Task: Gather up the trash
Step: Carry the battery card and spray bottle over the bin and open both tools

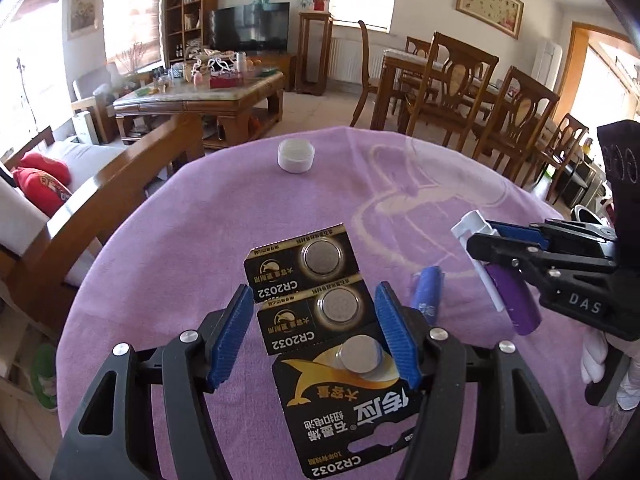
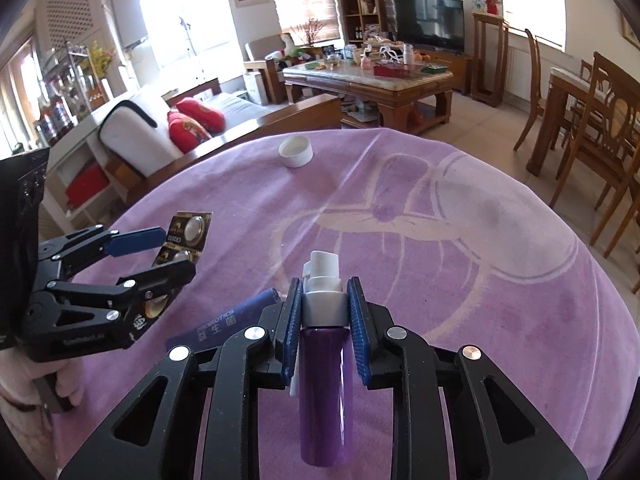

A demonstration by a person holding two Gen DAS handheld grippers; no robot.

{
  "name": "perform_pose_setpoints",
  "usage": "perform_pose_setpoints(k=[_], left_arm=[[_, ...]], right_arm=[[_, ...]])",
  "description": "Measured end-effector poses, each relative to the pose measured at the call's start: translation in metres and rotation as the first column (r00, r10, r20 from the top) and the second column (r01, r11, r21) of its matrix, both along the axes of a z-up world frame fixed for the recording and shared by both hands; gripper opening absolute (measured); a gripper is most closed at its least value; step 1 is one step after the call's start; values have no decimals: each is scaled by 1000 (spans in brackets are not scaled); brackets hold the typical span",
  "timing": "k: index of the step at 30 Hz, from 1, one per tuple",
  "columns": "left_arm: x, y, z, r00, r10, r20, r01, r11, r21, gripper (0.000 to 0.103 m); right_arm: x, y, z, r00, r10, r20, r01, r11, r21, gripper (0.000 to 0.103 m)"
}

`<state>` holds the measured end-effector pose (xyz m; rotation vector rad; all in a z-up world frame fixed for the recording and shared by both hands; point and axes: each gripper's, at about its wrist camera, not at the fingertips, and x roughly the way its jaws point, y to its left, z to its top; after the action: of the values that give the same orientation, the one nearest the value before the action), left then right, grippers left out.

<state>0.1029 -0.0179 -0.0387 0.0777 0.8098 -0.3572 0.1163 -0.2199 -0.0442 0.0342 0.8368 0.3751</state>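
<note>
Left gripper (image 1: 316, 336) spread around battery card (image 1: 320, 332), contact unclear, right gripper (image 2: 323, 330) clamping purple spray bottle (image 2: 323, 392)

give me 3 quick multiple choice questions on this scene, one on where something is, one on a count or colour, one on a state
1. Where is the white cap?
A. at the far edge of the purple cloth
B. between the left fingers
C. on the bottle

2. How many coin cells show on the battery card?
A. one
B. three
C. five

3. What is the right gripper doing?
A. hanging open over the cloth
B. shut on the purple spray bottle
C. shut on the blue sachet

Answers:
1 A, the cap sits alone, far from both grippers.
2 B, three silver discs show down the card.
3 B, its blue pads press the bottle's collar on both sides; the left gripper stands open around the card.
</note>
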Motion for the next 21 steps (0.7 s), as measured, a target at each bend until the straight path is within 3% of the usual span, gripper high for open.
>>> perform_pose_setpoints(k=[8, 11, 21], left_arm=[[-17, -20, 24, 998, -26, 65, 29, 998, -49, 62], [-28, -45, 37, 993, -71, 99, 75, 996, -38, 62], [-55, -131, 64, 960, -222, 174, 231, 972, -36, 62]], right_arm=[[-28, -24, 29, 995, -48, 81, 39, 993, 112, 23], [-42, -47, 38, 992, -78, 102, 60, 983, 174, 23], [-101, -136, 71, 956, -221, 194, 170, 953, 249, 23]])
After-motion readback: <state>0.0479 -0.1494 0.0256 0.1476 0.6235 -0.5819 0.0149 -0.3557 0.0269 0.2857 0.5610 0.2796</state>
